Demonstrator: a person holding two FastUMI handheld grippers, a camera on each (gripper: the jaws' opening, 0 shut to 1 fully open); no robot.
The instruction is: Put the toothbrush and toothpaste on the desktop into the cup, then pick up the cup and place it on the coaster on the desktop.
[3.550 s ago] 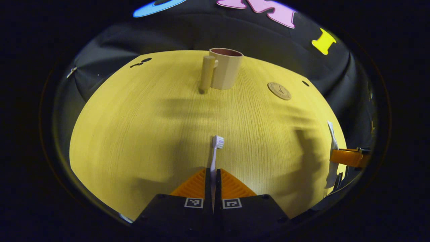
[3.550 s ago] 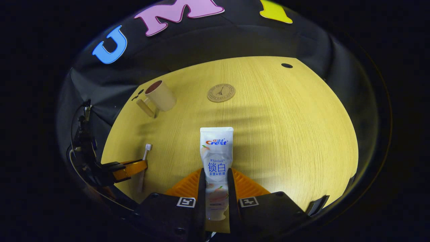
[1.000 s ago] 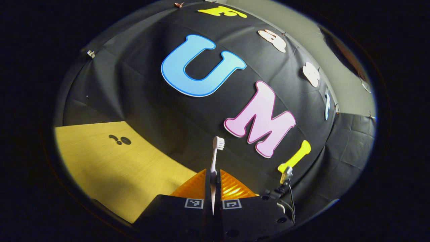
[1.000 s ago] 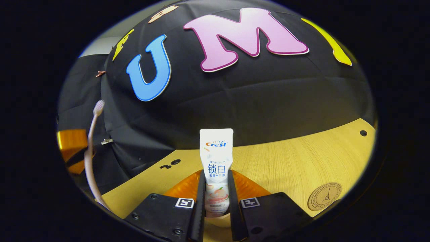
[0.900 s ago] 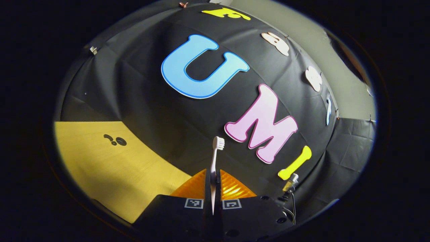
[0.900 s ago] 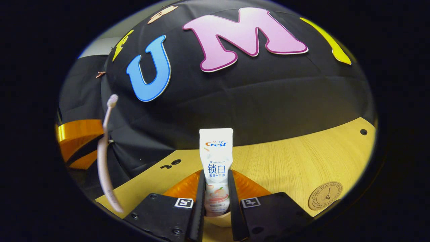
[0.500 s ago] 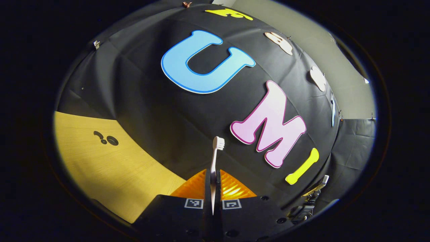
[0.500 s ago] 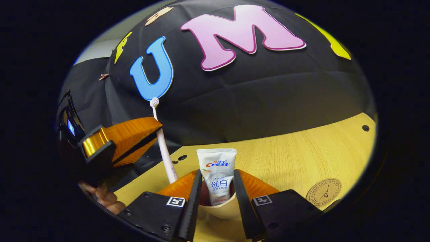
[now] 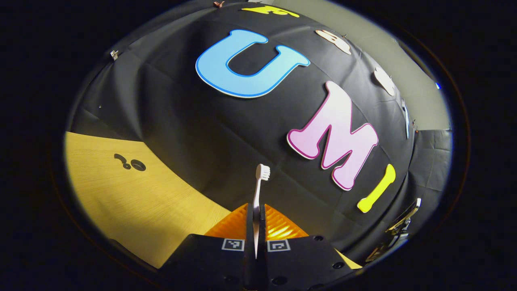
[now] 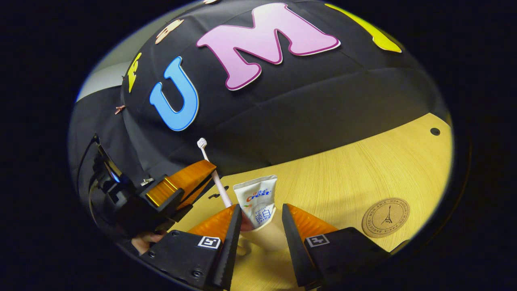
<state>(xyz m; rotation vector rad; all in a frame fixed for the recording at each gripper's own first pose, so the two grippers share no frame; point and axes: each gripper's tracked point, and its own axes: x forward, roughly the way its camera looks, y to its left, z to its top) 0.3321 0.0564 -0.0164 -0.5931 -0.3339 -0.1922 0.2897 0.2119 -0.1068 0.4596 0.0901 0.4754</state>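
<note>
In the right gripper view the white toothpaste tube stands tilted in the beige cup, right in front of my right gripper. That gripper is open, its fingers on either side of the tube and apart from it. My left gripper comes in from the left, shut on the white toothbrush, which points head-up just left of the tube; its lower end is hidden. In the left gripper view the toothbrush sticks up from the shut left gripper. The round coaster lies to the right.
The yellow wooden table has a small hole near its far right corner and dark cut-outs at its back edge. A hand holds the left gripper. The black cloth wall stands close behind the table.
My right gripper has opened and let go of the toothpaste, which dropped into the cup and now leans left. My left gripper has brought the toothbrush in from the left, lower and close to the cup.
</note>
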